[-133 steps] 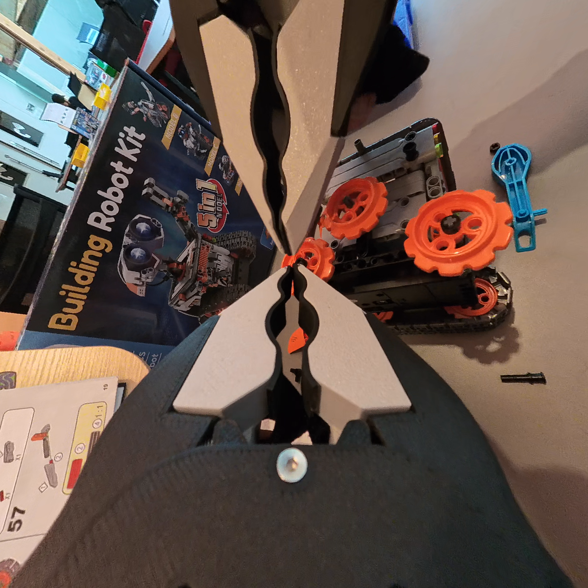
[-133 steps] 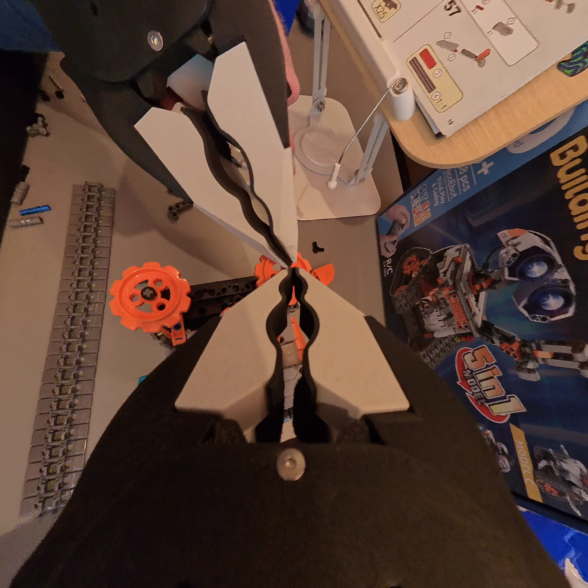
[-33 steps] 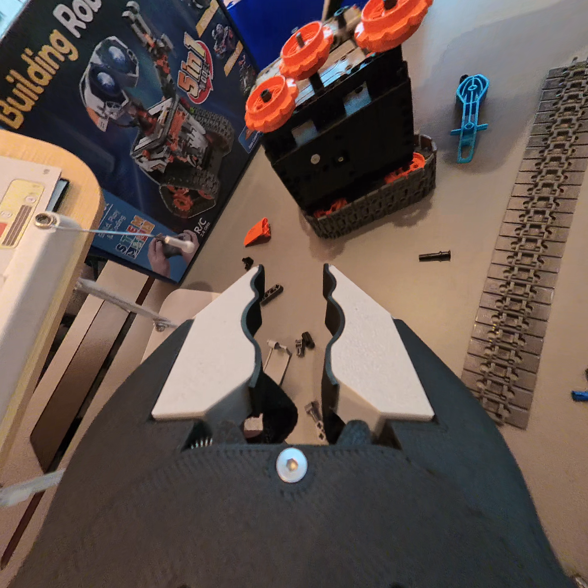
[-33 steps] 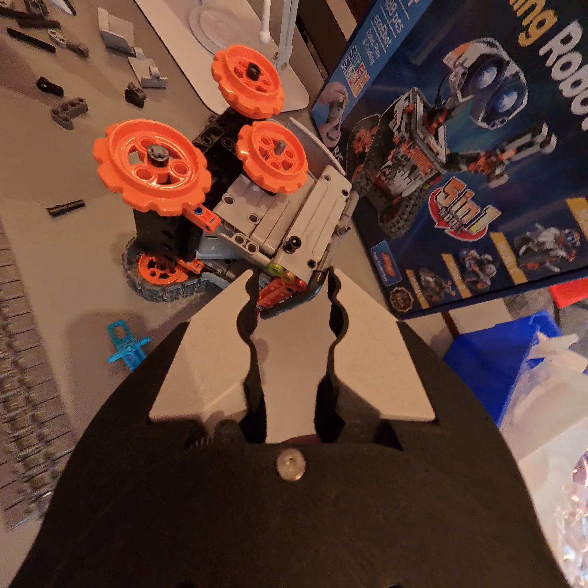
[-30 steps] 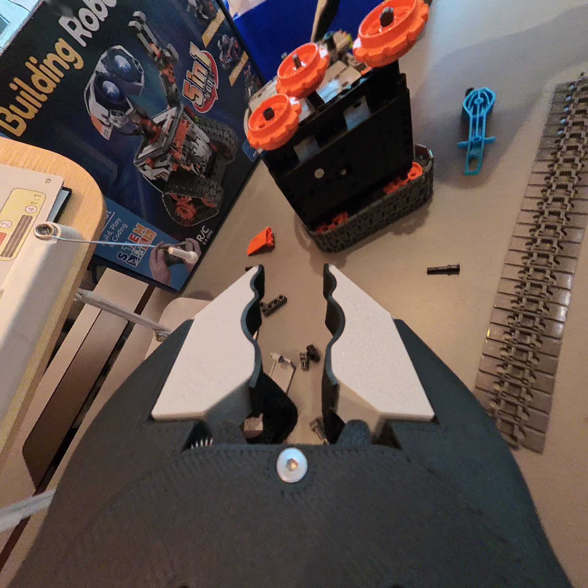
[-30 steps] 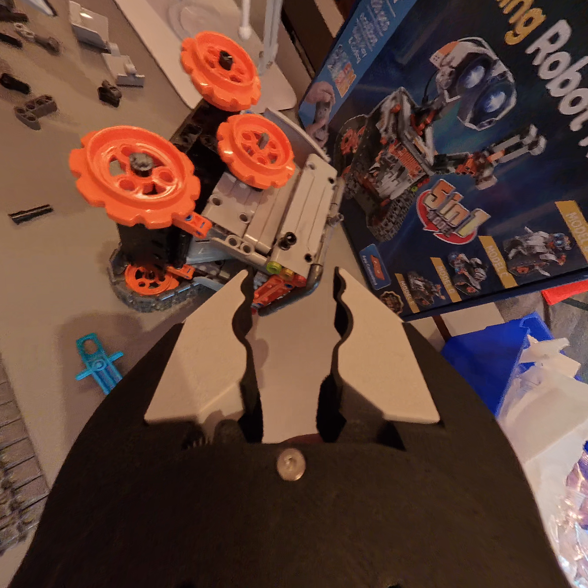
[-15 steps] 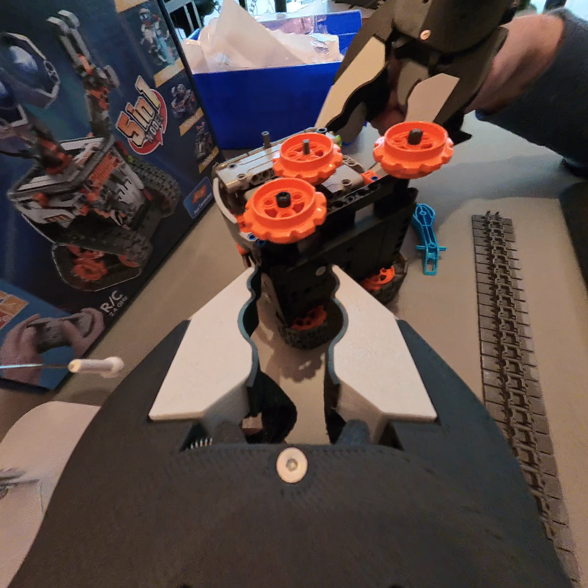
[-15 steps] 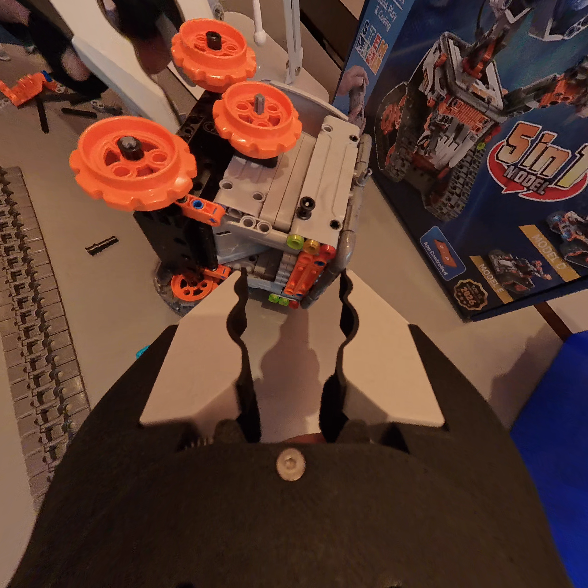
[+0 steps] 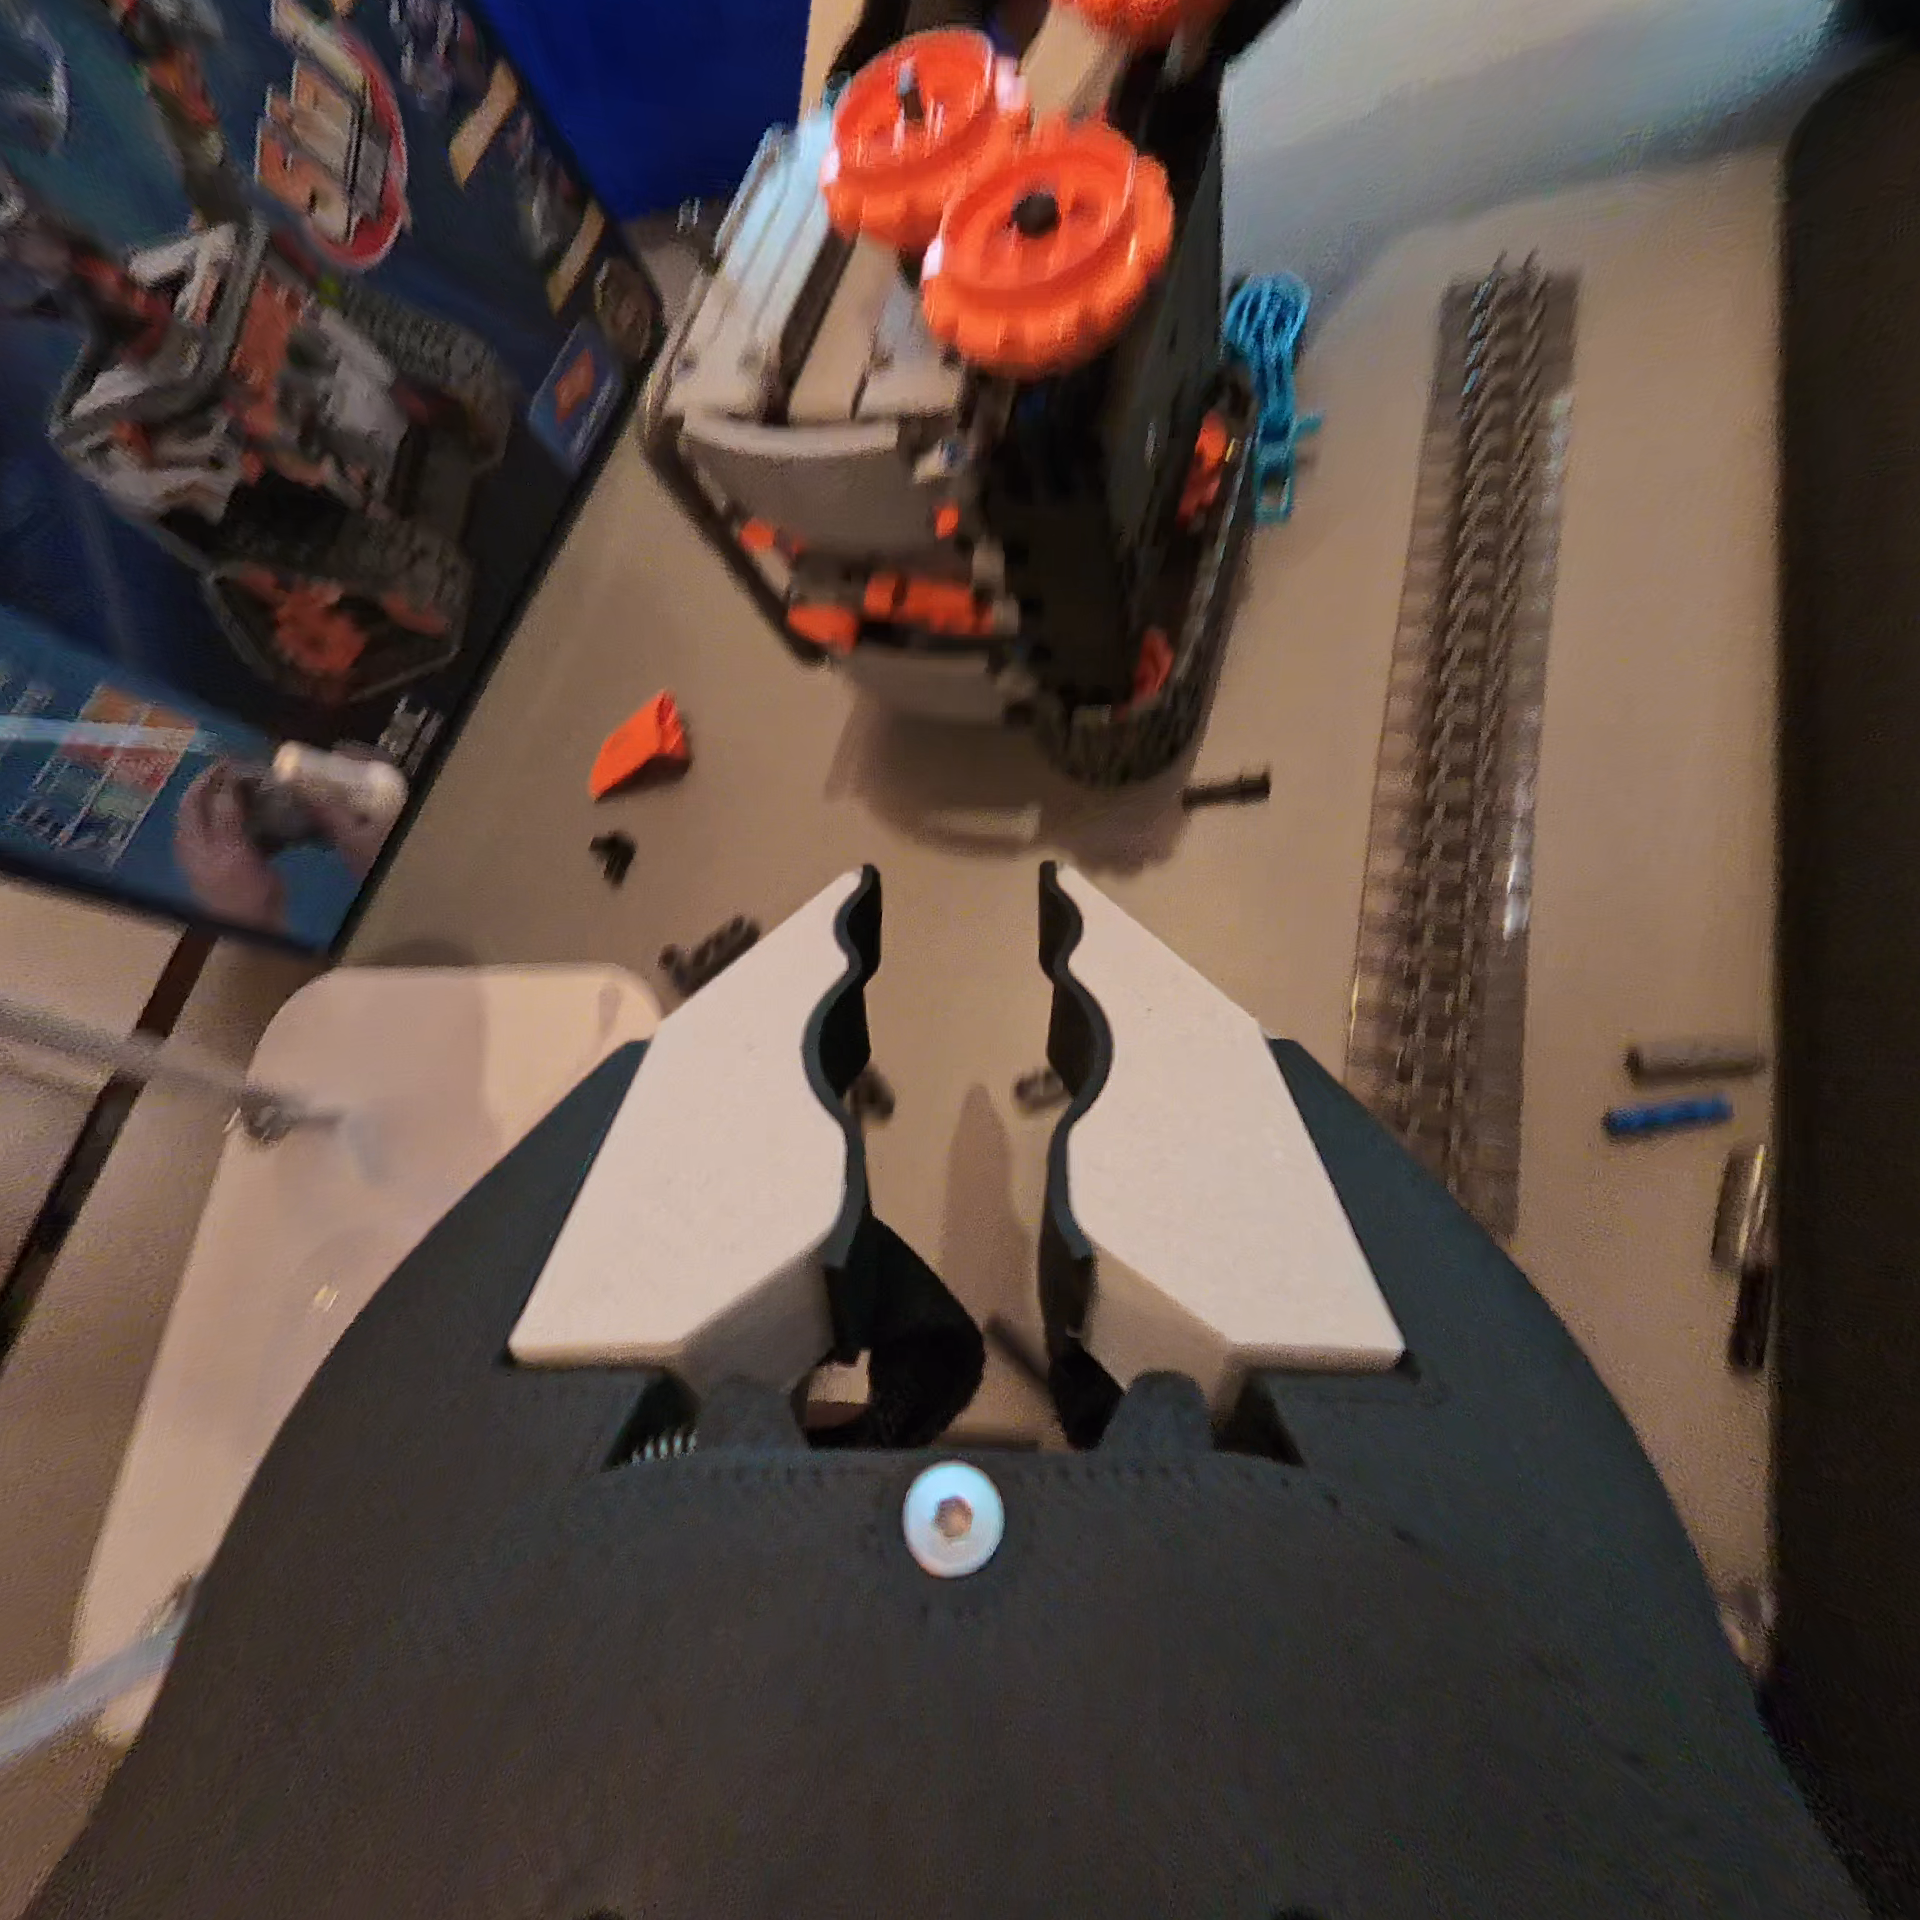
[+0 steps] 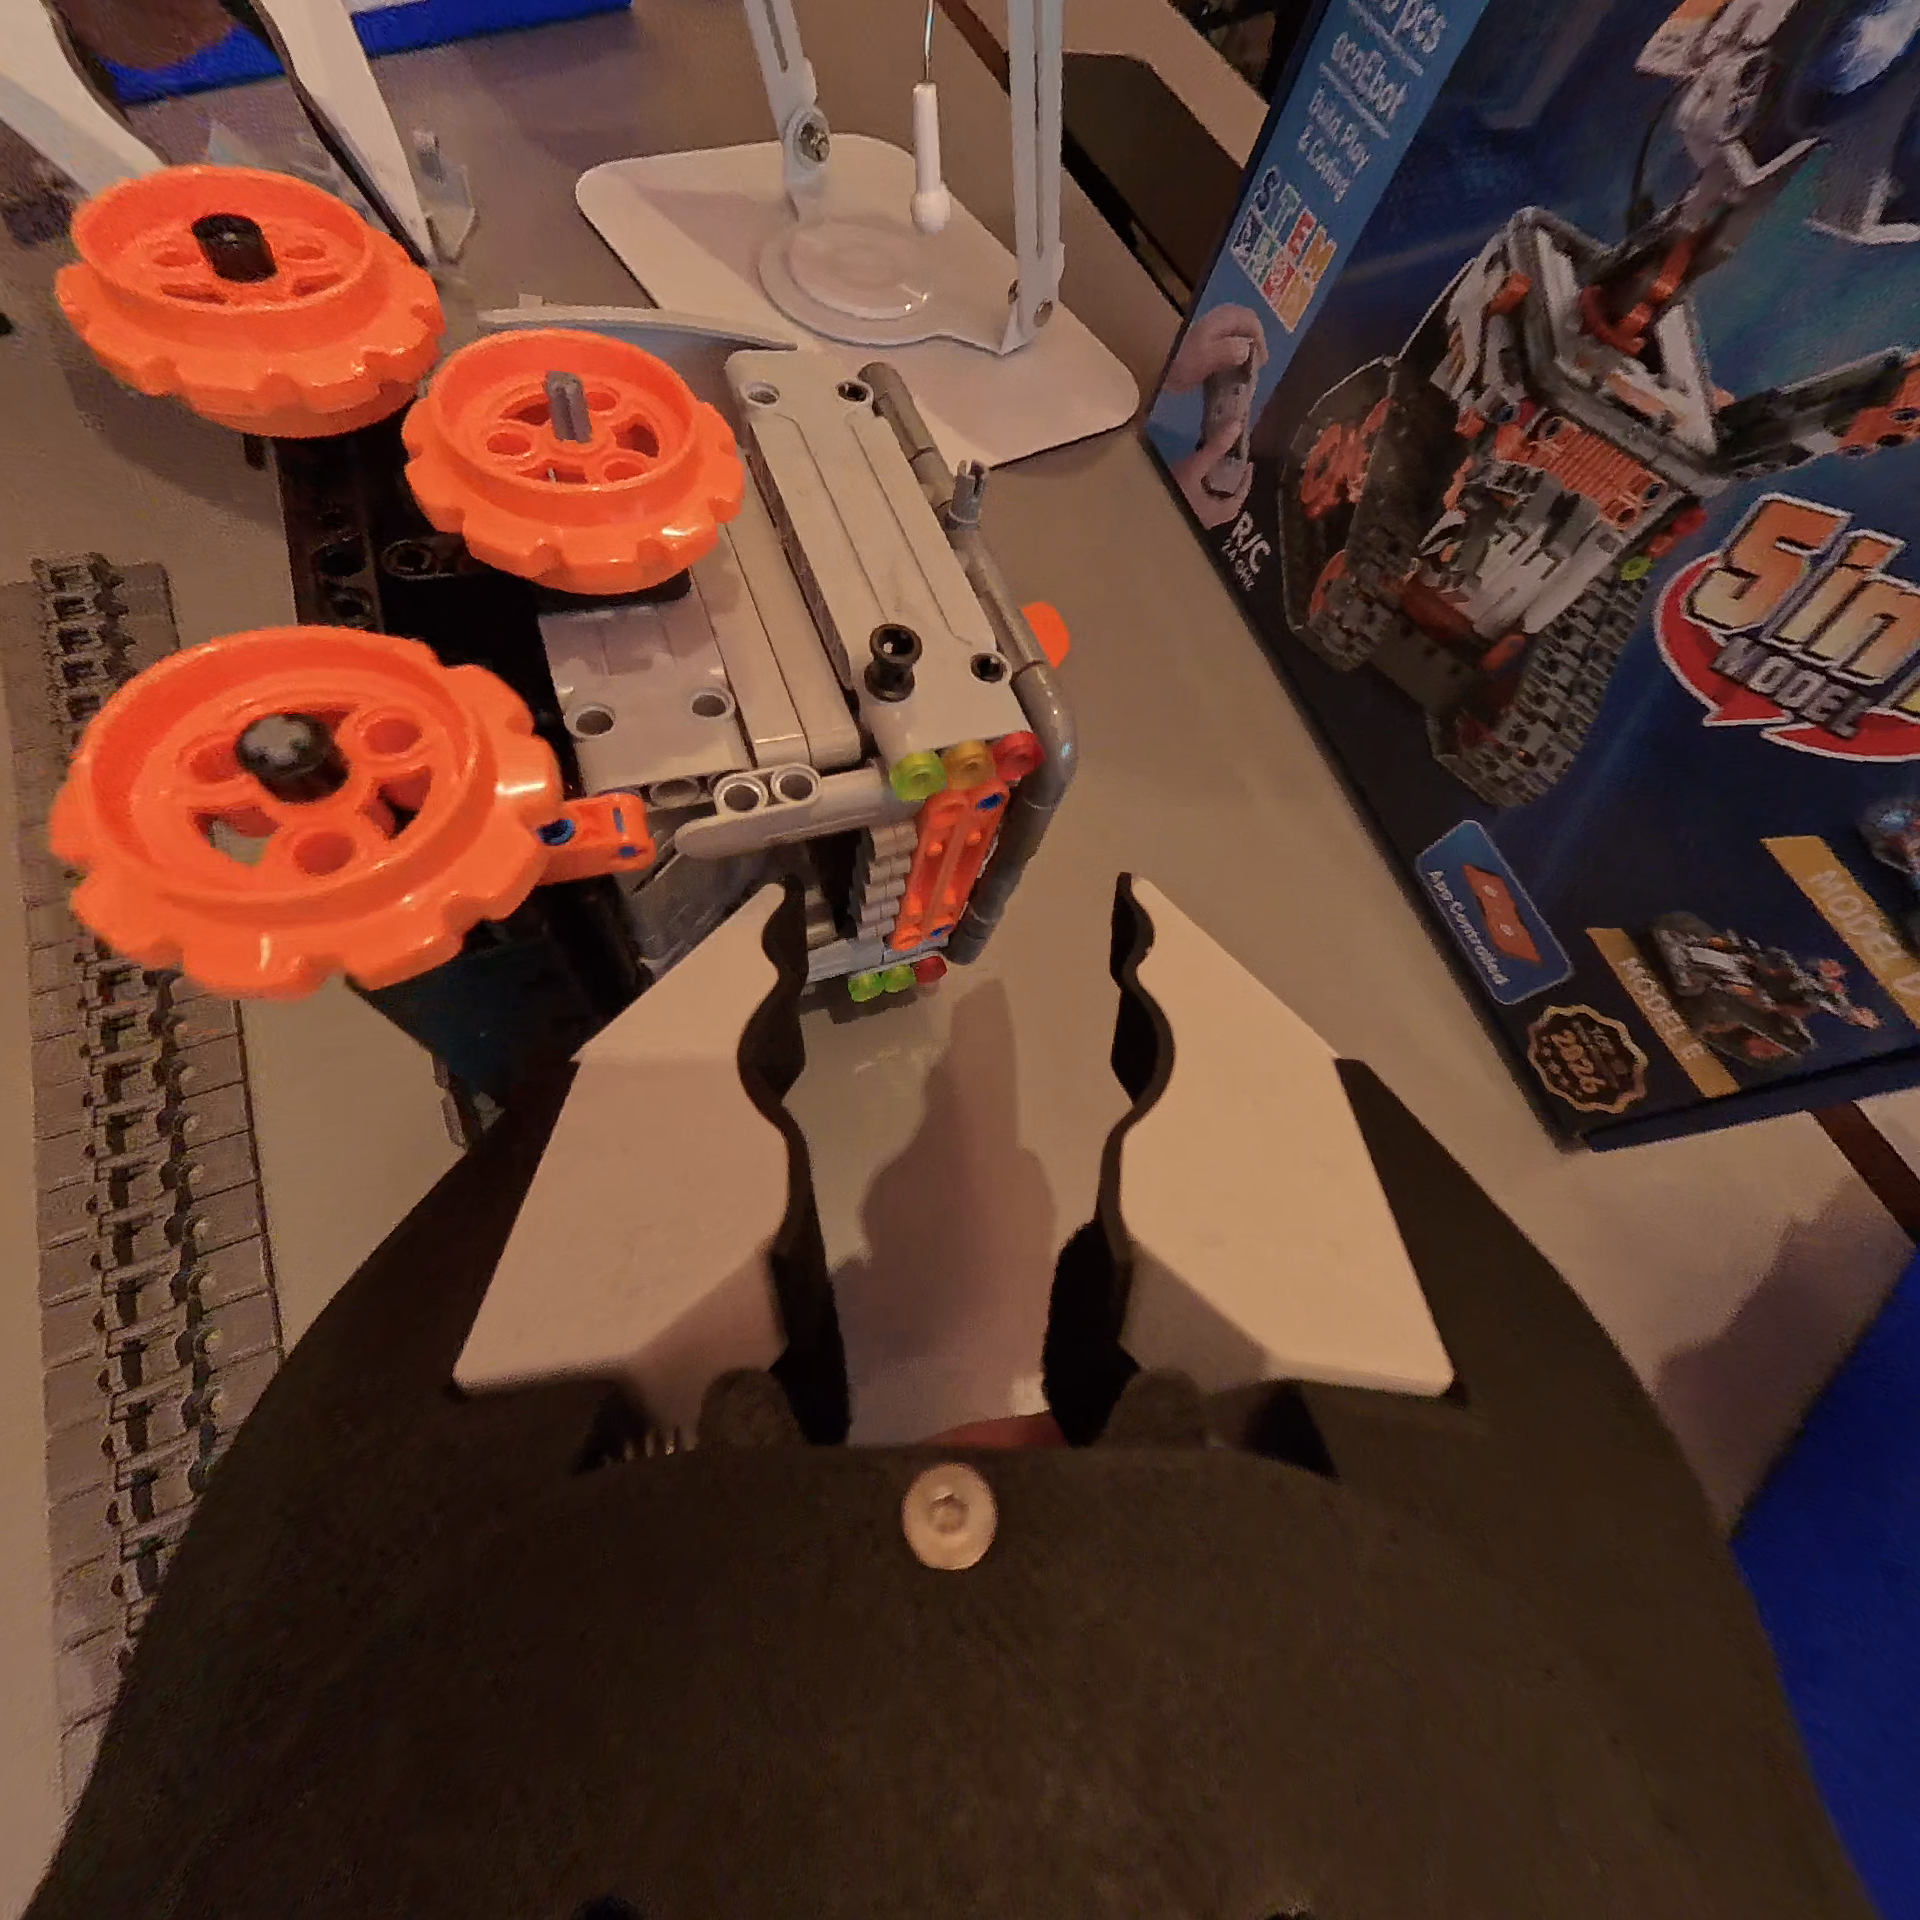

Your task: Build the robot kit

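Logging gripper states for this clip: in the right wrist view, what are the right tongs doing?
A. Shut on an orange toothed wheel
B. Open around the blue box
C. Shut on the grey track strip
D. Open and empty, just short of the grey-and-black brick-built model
D: the right tongs stand open with bare table between them, just before the grey-and-black brick-built model.

1. The left gripper [image 9: 956,883], jaws parted and empty, hangs above the tabletop [image 9: 1621,727], nearest a few small black connector pieces [image 9: 717,951]; the view is blurred.
2. The right gripper [image 10: 951,899], jaws parted and empty, sits just beside the black-and-grey brick-built vehicle model [image 10: 810,665].
3. The model stands on end, three orange toothed wheels [image 10: 296,810] up, a grey link track strip [image 10: 135,1091] flat alongside.
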`<control>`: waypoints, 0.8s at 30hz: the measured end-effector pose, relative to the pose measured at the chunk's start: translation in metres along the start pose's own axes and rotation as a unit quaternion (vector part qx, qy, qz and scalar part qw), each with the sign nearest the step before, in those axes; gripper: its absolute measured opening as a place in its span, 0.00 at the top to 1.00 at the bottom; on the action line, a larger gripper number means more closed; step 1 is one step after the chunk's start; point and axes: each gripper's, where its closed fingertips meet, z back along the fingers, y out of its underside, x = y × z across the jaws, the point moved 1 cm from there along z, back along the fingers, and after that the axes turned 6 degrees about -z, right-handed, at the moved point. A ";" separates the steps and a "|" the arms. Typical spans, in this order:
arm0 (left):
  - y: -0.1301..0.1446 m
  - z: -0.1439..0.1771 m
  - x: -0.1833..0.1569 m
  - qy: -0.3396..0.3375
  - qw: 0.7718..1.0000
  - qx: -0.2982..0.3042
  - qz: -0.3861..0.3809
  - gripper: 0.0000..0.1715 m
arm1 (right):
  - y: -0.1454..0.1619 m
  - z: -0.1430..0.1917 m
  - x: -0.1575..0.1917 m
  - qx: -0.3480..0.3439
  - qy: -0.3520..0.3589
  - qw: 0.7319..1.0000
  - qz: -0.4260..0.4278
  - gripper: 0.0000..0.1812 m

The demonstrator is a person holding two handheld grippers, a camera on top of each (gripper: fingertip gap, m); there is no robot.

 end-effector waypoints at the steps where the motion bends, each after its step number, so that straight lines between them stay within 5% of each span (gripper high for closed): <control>1: 0.013 0.010 0.000 -0.007 1.000 0.029 -0.009 0.84 | -0.001 0.004 -0.001 -0.007 0.004 1.000 -0.001 0.69; 9: 0.086 0.076 -0.010 -0.051 0.979 0.193 -0.048 0.88 | 0.010 0.019 -0.003 -0.009 0.030 0.999 0.003 0.72; 15: 0.099 0.112 -0.011 -0.082 0.978 0.193 -0.015 0.88 | 0.023 0.015 -0.004 -0.001 0.039 0.999 0.007 0.73; 24: 0.111 0.108 -0.070 0.004 0.977 0.213 -0.004 0.88 | 0.032 0.007 -0.002 0.013 0.038 0.999 0.021 0.73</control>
